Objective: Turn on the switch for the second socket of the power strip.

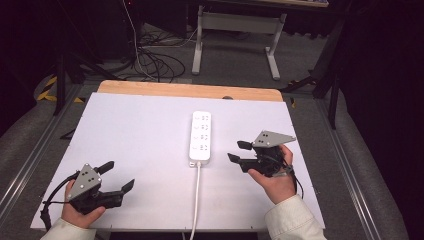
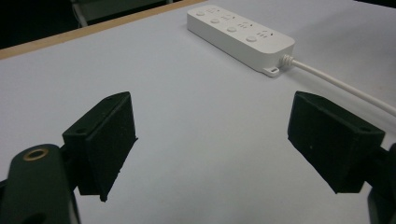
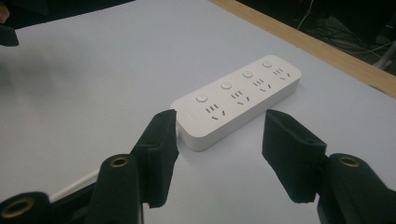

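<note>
White bench (image 1: 140, 135) carries one power strip (image 1: 200, 137) at 12 o'clock. My left gripper (image 1: 117, 177) and right gripper (image 1: 237, 151) have fingers spread, holding nothing; I judge nothing is begun.

Your table (image 1: 150, 125): white top, bare wood strip (image 1: 190, 90) along far edge. Rails (image 1: 30, 162) of metal run down both sides of your station. Floor (image 1: 235, 65) is grey carpet, dim. Past the far edge you've got a tangle of cables (image 1: 155, 62) on the carpet, left of ctr. A 2nd table (image 1: 240, 22) behind, pale metal legs w/ long feet; only its underside and a bit of wood top visible. Yellow/black hazard tape (image 1: 47, 90) on floor at left. Room beyond is dark on both sides; light falls mostly on your tabletop.
</note>
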The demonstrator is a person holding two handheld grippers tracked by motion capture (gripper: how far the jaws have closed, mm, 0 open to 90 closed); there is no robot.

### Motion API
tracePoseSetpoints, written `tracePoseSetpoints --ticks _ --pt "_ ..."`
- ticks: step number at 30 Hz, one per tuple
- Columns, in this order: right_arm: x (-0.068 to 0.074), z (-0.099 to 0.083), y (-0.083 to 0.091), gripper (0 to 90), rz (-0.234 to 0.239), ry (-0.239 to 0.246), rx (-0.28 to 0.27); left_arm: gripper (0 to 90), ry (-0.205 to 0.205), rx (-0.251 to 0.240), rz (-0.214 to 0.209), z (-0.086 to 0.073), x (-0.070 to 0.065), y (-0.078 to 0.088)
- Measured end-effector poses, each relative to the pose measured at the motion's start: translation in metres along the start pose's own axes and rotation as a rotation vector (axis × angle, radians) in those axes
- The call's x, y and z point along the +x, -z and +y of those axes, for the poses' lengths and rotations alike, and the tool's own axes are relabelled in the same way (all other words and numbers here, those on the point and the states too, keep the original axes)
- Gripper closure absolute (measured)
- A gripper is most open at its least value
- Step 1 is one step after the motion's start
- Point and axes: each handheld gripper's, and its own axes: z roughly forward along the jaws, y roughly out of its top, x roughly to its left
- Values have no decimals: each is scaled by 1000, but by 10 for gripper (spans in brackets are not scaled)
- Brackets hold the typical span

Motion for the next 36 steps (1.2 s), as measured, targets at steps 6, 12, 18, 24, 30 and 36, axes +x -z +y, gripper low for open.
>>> tracePoseSetpoints --ticks 6,12,18,24,30,36 --pt "-1 10 -10 458 5 5 13 158 -20 10 -2 0 -1 -1" --pt "-2 18 -19 463 10 16 16 158 -9 9 -2 0 -1 -1" --pt "-3 22 -25 470 5 24 16 158 -19 9 -1 0 -2 -2" --pt "-3 25 -31 596 1 65 33 158 -21 14 6 -1 -2 -1" --pt "-5 33 -46 805 26 73 38 158 -22 13 8 -1 -2 -1" --pt "-13 35 -60 878 43 25 31 158 -12 11 5 -1 -2 -1"
